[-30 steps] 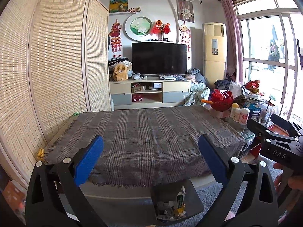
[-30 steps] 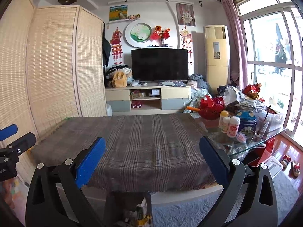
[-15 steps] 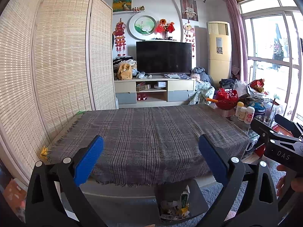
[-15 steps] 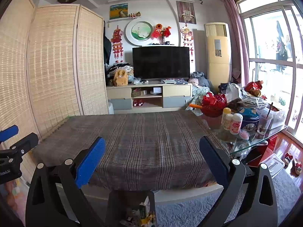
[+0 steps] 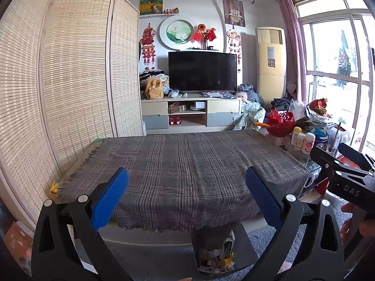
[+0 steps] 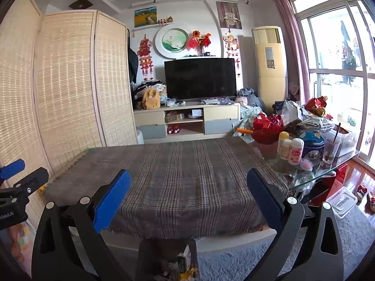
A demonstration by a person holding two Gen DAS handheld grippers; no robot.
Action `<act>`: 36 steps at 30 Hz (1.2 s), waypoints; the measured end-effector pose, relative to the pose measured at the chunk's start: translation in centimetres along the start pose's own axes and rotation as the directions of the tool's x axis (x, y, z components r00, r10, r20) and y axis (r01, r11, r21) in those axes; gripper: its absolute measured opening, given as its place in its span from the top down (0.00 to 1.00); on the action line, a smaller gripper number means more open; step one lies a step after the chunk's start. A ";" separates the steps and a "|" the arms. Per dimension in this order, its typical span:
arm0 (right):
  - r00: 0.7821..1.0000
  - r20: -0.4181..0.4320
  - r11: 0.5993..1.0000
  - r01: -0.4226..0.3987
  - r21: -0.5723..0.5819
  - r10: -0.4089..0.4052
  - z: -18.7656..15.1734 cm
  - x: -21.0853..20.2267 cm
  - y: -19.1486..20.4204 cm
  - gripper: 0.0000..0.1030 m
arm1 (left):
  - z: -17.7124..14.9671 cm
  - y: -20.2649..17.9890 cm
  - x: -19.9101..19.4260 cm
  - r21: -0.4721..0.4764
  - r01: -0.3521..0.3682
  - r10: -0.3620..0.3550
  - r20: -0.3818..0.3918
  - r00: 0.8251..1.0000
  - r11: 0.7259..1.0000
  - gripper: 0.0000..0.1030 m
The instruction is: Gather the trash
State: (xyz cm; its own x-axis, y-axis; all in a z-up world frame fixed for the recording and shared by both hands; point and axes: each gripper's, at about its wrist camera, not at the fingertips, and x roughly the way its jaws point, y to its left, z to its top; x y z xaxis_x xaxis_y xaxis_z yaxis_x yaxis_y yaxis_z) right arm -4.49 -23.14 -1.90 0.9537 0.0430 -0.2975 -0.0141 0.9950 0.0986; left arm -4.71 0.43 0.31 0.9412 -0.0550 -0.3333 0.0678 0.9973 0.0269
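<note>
A dark bin (image 5: pixel 243 253) holding wrappers and scraps (image 5: pixel 218 257) stands on the floor against the near edge of the table; the right wrist view shows the bin (image 6: pixel 145 257) low in the middle. The table carries a plaid cloth (image 5: pixel 187 166) with nothing lying on it. My left gripper (image 5: pixel 186 196) hovers open above the bin at the cloth's near edge, nothing between its blue pads. My right gripper (image 6: pixel 188 197) is open too and holds nothing. It shows at the right of the left wrist view as a black tool (image 5: pixel 346 178) in a person's hand.
A glass side table (image 6: pixel 323 166) to the right carries bottles (image 6: pixel 290 149), a red basket (image 6: pixel 267 128), a tin and bags. A bamboo screen (image 5: pixel 70 93) lines the left side. A TV stand (image 5: pixel 189 114) stands behind. A plastic box (image 6: pixel 342 201) sits on the grey rug.
Both views have shifted slightly, with the room scene sliding a little right and down in frame. Both grippers stay open.
</note>
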 end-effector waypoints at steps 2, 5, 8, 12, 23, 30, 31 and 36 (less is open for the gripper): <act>1.000 0.001 1.000 0.002 0.005 -0.002 0.1 0.0 -0.1 0.03 | 0.0 0.1 0.1 -0.003 -0.002 0.002 -0.002 1.000 1.000 0.08; 1.000 0.006 1.000 0.001 0.008 -0.001 0.1 0.0 -0.1 0.03 | 0.1 0.1 0.2 -0.003 -0.001 0.001 -0.002 1.000 1.000 0.08; 1.000 0.003 1.000 0.002 0.008 -0.002 0.1 0.0 -0.2 0.03 | 0.2 0.0 0.2 0.000 0.000 0.000 -0.001 1.000 1.000 0.08; 1.000 0.002 1.000 -0.002 0.014 0.001 0.1 -0.1 -0.4 0.03 | 0.2 -0.2 0.2 0.007 0.007 -0.007 0.005 1.000 1.000 0.08; 1.000 -0.019 1.000 -0.005 0.009 0.005 -0.2 0.3 -0.5 0.03 | 0.1 -0.2 0.0 -0.002 0.008 -0.008 0.008 1.000 1.000 0.08; 1.000 -0.012 1.000 -0.003 0.017 0.004 -0.3 0.1 -0.7 0.03 | 0.0 -0.2 0.0 -0.008 0.014 -0.014 0.004 1.000 1.000 0.08; 1.000 -0.013 1.000 -0.004 0.018 0.005 -0.4 0.1 -0.8 0.03 | 0.0 -0.3 0.0 -0.006 0.016 -0.016 0.004 1.000 1.000 0.08; 1.000 -0.015 1.000 -0.006 0.023 0.007 -0.4 0.1 -0.8 0.03 | 0.0 -0.3 0.0 -0.006 0.020 -0.020 0.003 1.000 1.000 0.08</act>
State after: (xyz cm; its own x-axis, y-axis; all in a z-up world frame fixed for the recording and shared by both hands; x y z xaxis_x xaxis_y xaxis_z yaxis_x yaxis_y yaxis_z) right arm -4.53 -23.87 -2.37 0.9489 0.0509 -0.3115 -0.0133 0.9925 0.1219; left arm -4.68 0.14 0.33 0.9408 -0.0751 -0.3306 0.0847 0.9963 0.0147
